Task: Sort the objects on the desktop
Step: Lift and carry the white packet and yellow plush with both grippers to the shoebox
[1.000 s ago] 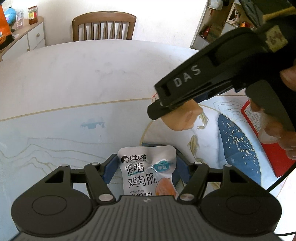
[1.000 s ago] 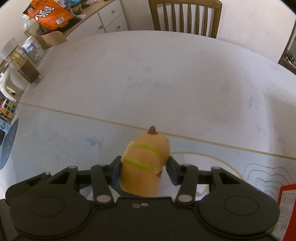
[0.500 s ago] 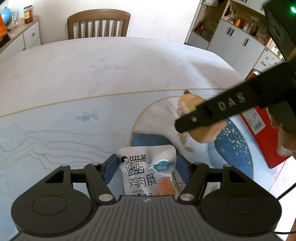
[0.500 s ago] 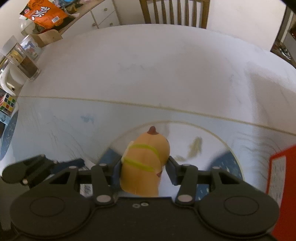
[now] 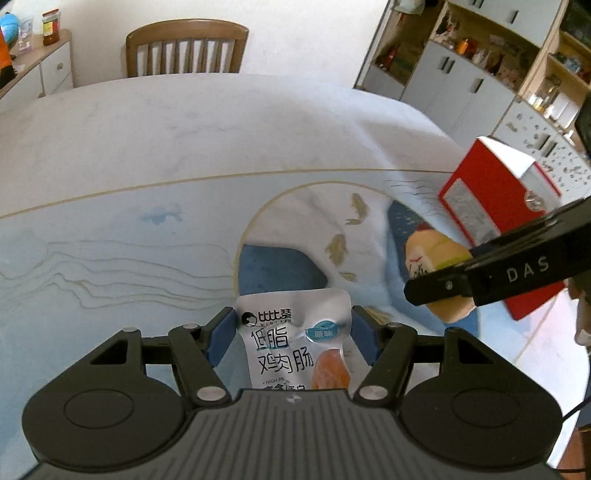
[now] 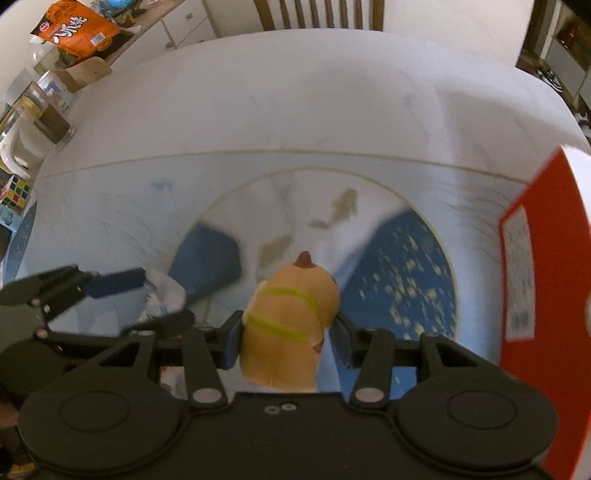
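My left gripper [image 5: 293, 328] is shut on a white snack pouch [image 5: 291, 350] with black and teal print, held above the blue patterned mat [image 5: 110, 258]. My right gripper [image 6: 288, 328] is shut on an orange toy figure [image 6: 291, 314] with yellow-green stripes. It hovers over the mat's round fish design [image 6: 343, 206]. The left wrist view shows that toy [image 5: 432, 251] at the right under a black finger [image 5: 480, 273] of the right gripper, close to a red box [image 5: 491, 206]. In the right wrist view the left gripper [image 6: 147, 299] and its pouch [image 6: 166, 295] are at the left.
The red box [image 6: 543, 277] stands upright at the mat's right edge. Beyond the mat, the white table [image 5: 184, 129] reaches a wooden chair [image 5: 184, 48]. A glass jar [image 6: 48, 118], a colour cube [image 6: 16, 190] and an orange snack bag [image 6: 74, 31] sit to the left. Cabinets [image 5: 461, 81] stand to the right.
My right gripper has carried the toy to the right and slightly down, over the round design toward the red box. My left gripper has drifted a little with the pouch still in it.
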The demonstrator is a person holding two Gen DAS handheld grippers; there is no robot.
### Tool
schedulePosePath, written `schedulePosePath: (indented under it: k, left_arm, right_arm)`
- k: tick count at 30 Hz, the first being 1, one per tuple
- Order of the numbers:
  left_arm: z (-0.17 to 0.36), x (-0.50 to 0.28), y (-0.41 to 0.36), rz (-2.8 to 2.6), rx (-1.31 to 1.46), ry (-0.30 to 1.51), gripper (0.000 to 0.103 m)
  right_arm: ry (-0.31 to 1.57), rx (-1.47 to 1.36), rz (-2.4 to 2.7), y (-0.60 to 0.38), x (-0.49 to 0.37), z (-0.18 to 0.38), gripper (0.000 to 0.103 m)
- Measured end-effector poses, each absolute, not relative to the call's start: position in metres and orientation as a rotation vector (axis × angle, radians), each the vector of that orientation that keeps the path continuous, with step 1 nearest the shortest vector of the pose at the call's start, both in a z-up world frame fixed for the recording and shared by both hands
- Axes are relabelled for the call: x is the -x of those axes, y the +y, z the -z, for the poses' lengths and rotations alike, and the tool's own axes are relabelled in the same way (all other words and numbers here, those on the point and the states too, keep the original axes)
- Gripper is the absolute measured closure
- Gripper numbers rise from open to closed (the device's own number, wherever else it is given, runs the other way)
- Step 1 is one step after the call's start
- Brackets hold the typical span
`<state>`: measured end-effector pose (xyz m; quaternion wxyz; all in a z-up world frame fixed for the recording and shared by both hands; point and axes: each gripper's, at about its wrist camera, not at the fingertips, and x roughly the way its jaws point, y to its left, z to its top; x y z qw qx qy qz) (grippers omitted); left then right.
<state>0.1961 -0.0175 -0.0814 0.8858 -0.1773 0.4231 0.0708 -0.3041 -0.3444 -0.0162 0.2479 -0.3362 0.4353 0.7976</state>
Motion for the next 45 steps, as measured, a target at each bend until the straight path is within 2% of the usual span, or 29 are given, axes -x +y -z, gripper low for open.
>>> schedulePosePath:
  k: [23, 45]
  left_arm:
    - [0.028, -0.181, -0.06, -0.046, 0.36, 0.803, 0.037]
    - [-0.023, -0.245, -0.144, 0.08, 0.249, 0.739, 0.037]
  right_arm:
    - [1.139, 0.796, -2.21, -0.386, 0.219, -0.009, 0.055]
    - [1.058, 0.61, -2.093, -0.373, 0.094, -0.005, 0.055]
